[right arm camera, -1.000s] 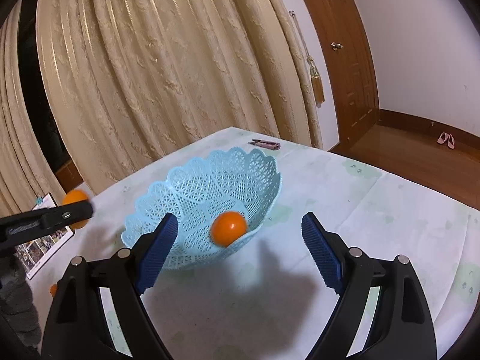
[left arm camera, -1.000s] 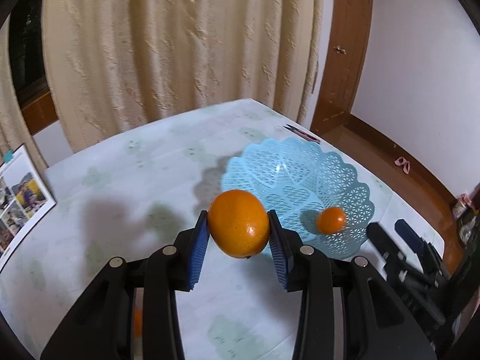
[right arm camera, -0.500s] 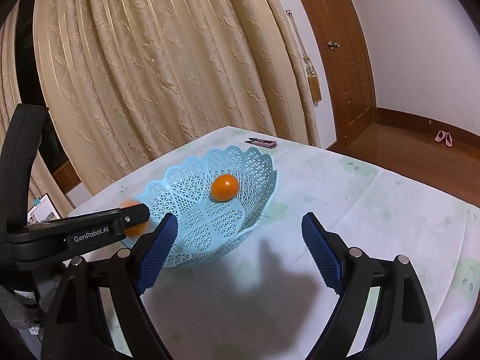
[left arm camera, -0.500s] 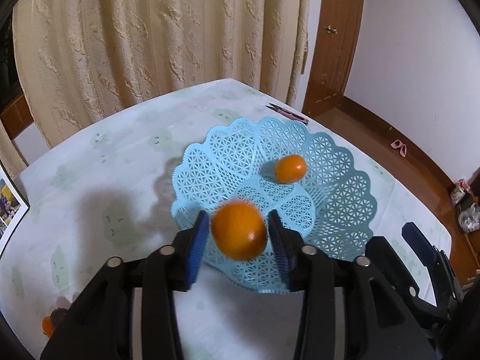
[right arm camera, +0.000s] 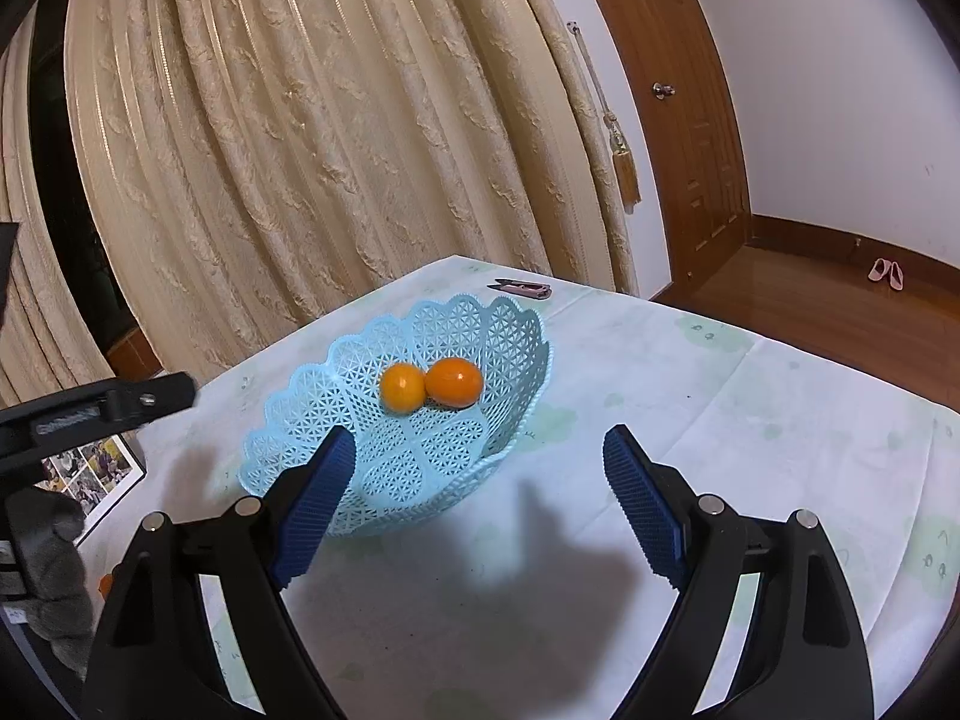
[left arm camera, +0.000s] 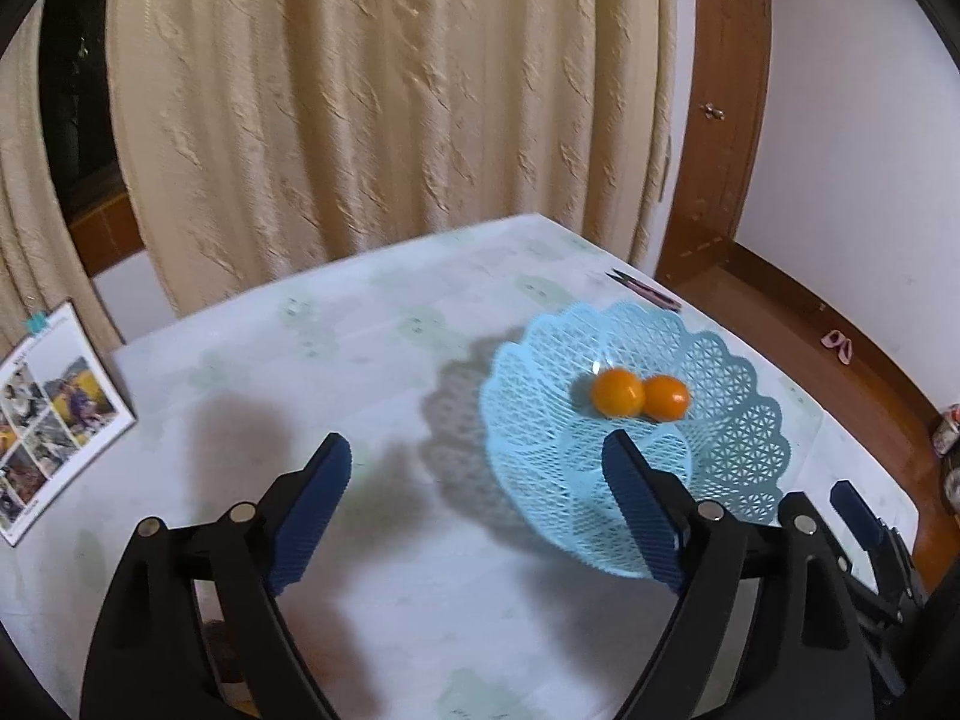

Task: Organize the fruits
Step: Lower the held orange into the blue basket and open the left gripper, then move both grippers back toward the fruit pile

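The left gripper (left arm camera: 474, 474) has its blue ribbed pads (left arm camera: 312, 504) spread wide and its jaws are opening, with nothing between them but bare tablecloth (left arm camera: 384, 588). Its right-hand pad overlaps the near rim of the light blue lattice basket (left arm camera: 744, 456), which lies ahead and to the right of the fingers. Inside the basket, beyond that pad's tip, two oranges sit side by side and touching: the paler orange (left arm camera: 617, 392) on the left, the deeper orange (left arm camera: 666, 397) on the right. Both are close to round, so no long axis can be told; the pair lines up roughly across the view. This gripper tilts down toward the table.

The right gripper (right arm camera: 474, 468) holds its pads (right arm camera: 645, 507) spread just as wide, empty, over a shadowed patch of cloth. The basket (right arm camera: 516, 324) lies ahead and slightly left, its near wall just behind the left-hand pad's tip. The same two fruits rest in the bowl beyond the gap between the fingers, the paler orange (right arm camera: 402, 387) left of the deeper orange (right arm camera: 454, 383), touching. This gripper also points downward, more shallowly.

Farther out, small scissors (right arm camera: 521, 287) lie past the basket's far rim near the table corner, and a photo sheet (left arm camera: 45, 414) lies well off to the left. Cream curtains (right arm camera: 336, 138) hang behind the table.
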Demonstrator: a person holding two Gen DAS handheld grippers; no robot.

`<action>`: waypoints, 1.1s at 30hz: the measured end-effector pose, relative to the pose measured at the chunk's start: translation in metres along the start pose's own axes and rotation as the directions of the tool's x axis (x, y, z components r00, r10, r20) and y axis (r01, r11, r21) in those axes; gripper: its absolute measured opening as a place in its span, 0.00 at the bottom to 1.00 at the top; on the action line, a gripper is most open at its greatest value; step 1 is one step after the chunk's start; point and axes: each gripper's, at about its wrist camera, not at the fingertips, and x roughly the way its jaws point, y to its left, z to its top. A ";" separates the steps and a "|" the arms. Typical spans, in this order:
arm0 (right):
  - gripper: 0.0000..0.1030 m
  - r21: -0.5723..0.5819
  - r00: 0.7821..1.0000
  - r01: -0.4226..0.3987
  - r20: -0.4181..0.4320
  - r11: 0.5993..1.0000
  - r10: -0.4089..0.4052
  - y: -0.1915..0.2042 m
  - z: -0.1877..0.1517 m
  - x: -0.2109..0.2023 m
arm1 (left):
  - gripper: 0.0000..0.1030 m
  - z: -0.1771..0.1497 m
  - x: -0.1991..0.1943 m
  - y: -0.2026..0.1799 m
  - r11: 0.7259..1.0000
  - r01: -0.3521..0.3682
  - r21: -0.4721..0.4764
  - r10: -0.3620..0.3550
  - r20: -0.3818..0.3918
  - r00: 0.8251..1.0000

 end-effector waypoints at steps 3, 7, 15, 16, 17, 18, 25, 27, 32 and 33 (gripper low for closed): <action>0.84 0.002 1.000 -0.002 0.003 1.000 0.002 0.000 0.000 -0.001 | 0.85 -0.002 -0.014 0.012 1.000 -0.026 0.005 0.026 0.026 0.999; 0.84 -0.002 1.000 0.001 0.006 1.000 -0.001 0.001 0.000 -0.001 | 0.86 -0.008 -0.030 0.029 0.999 -0.054 -0.004 0.054 0.044 0.998; 0.84 -0.009 1.000 0.027 0.014 1.000 -0.027 0.001 -0.002 -0.006 | 0.86 -0.023 -0.062 0.085 0.991 -0.108 -0.080 0.114 0.063 0.992; 0.84 -0.011 0.999 0.032 0.014 0.999 -0.032 0.001 -0.002 -0.006 | 0.87 -0.025 -0.065 0.090 0.990 -0.115 -0.087 0.121 0.064 0.991; 0.84 -0.011 0.999 0.035 0.014 0.999 -0.035 0.002 -0.002 -0.007 | 0.87 -0.028 -0.070 0.099 0.987 -0.126 -0.098 0.132 0.066 0.989; 0.84 -0.010 0.999 0.036 0.013 0.999 -0.036 0.002 -0.003 -0.008 | 0.87 -0.030 -0.074 0.106 0.985 -0.134 -0.107 0.142 0.066 0.988; 0.84 -0.003 1.000 0.018 -0.007 1.000 -0.018 0.010 -0.006 -0.013 | 0.87 -0.050 -0.084 0.144 0.971 -0.183 -0.155 0.191 0.042 0.981; 0.84 -0.015 1.000 0.004 -0.016 1.000 -0.004 0.017 -0.009 -0.015 | 0.87 -0.057 -0.081 0.152 0.967 -0.192 -0.169 0.198 0.020 0.980; 0.84 -0.050 0.996 -0.063 -0.066 0.997 0.059 0.037 -0.017 -0.017 | 0.87 -0.078 -0.071 0.163 0.963 -0.205 -0.177 0.202 -0.032 0.979; 0.84 -0.056 0.994 -0.078 -0.081 0.995 0.074 0.042 -0.019 -0.016 | 0.87 -0.081 -0.070 0.165 0.962 -0.208 -0.176 0.204 -0.040 0.978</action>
